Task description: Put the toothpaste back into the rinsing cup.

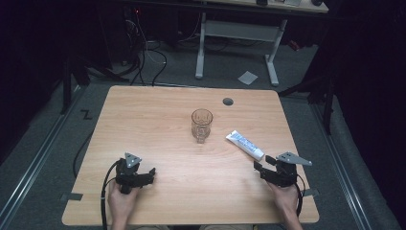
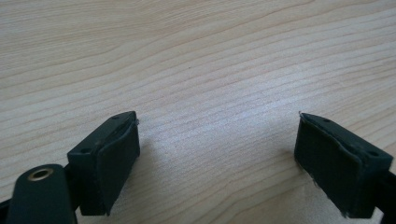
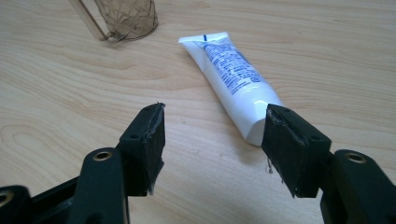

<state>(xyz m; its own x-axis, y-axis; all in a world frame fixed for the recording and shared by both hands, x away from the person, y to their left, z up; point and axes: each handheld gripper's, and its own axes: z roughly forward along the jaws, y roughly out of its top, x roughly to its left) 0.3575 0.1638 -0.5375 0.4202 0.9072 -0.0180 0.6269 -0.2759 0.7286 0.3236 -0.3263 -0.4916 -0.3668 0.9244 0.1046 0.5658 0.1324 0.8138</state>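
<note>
A clear glass mug [image 1: 201, 124] stands upright near the middle of the wooden table [image 1: 158, 110], its handle toward me. A white toothpaste tube [image 1: 244, 144] with blue print lies flat to its right. My right gripper [image 1: 265, 165] is open just short of the tube's cap end; in the right gripper view the tube [image 3: 231, 79] lies ahead of the gripper [image 3: 212, 135], partly behind the right jaw, with the mug's base [image 3: 126, 21] at top left. My left gripper [image 1: 147, 173] rests open at the front left, over bare wood [image 2: 210, 70], its gap [image 2: 217, 149] empty.
A grey cable hole [image 1: 228, 101] sits at the table's far edge. A person's hands [image 1: 122, 201] hold both grippers near the front edge. Beyond the table stand a white desk frame [image 1: 237, 33] and floor cables [image 1: 143, 52].
</note>
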